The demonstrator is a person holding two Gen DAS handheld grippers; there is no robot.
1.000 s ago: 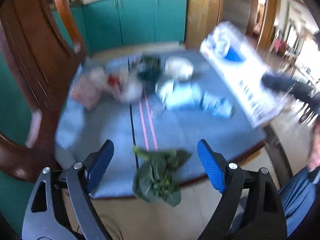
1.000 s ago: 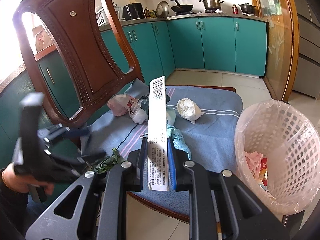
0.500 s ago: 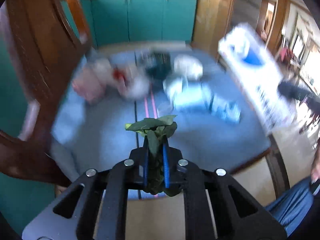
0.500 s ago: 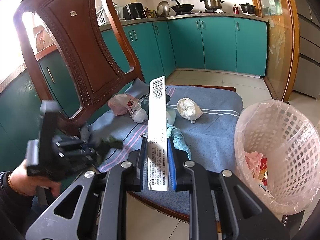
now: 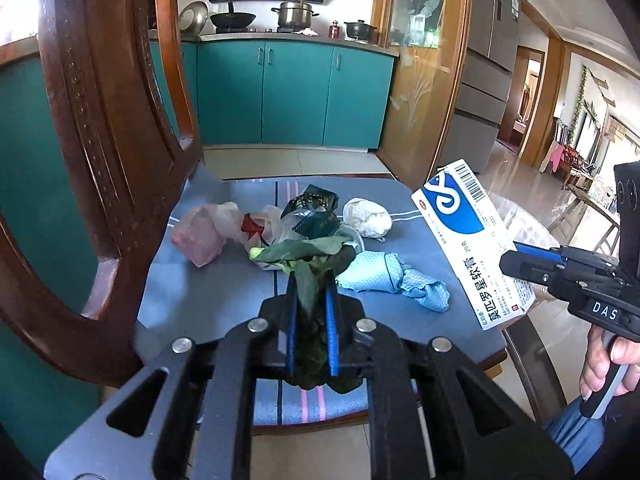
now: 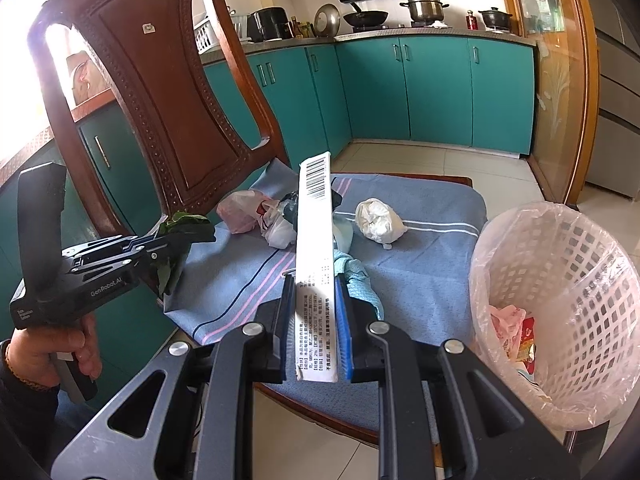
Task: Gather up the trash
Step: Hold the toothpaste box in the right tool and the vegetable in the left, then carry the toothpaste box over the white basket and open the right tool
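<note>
Currently held, two items. Your left tongs (image 5: 311, 316) are closed on a bunch of wilted green leaves (image 5: 308, 258), lifted clear of the chair seat (image 5: 200, 300); the stalks hang down between the blue pads. Your right tongs (image 6: 316, 316) are clamped on a white-and-blue ointment box (image 6: 314, 264), standing on end with the barcode uppermost, above the near edge of the seat.

Already collected: the lined white basket (image 6: 560, 280), standing just right of the chair, contains pink plastic and a red wrapper at the bottom; nothing more can be made out inside.

Left on the blue striped cloth covering the seat:
- pink plastic bag (image 5: 202, 236), toward the chair back;
- clear bag with a red patch (image 5: 256, 226), touching the pink one;
- dark green foil packet (image 5: 314, 212), behind the leaves;
- white crumpled paper ball (image 5: 366, 218), right of the packet;
- light blue rag (image 5: 394, 280), nearest you.

Status, as a judgement: partway, roughly early to middle. Both held items are yet to be dropped in the basket; you then have five pieces to pick up.
</note>
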